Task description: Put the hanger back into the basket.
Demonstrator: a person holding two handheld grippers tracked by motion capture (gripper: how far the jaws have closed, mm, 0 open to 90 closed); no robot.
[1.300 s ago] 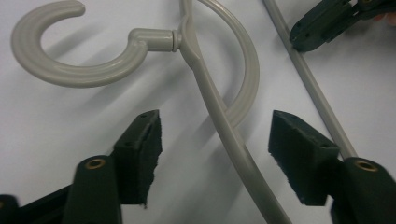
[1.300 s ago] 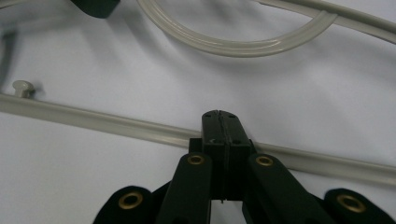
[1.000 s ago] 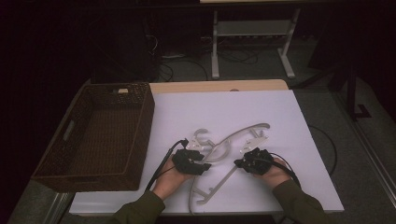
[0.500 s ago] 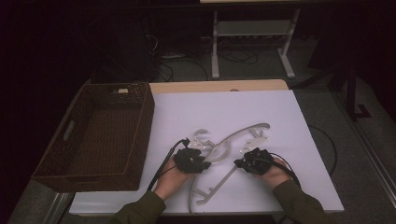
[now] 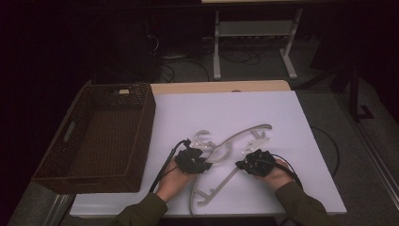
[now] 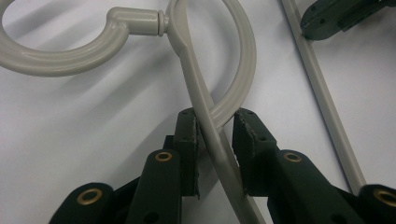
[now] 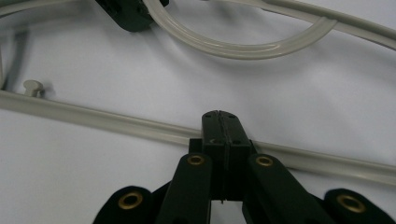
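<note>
Two pale grey plastic hangers lie crossed on the white table [image 5: 282,113]. The upper hanger [image 5: 249,130] has its hook [image 6: 70,60] near my left gripper [image 5: 205,158]. The lower hanger [image 5: 212,193] reaches toward the table's front edge. In the left gripper view my left gripper [image 6: 215,135] is open, its jaws standing either side of a hanger arm [image 6: 198,98] with a narrow gap. My right gripper [image 5: 241,165] is shut with nothing between its jaws. Its tips [image 7: 219,126] rest over a straight hanger bar [image 7: 93,116].
A dark wicker basket [image 5: 146,127] stands at the table's left side, with a small pale object at its far rim. The far half of the table is bare white. Beyond the table are cables and a white metal stand [image 5: 254,28] on the floor.
</note>
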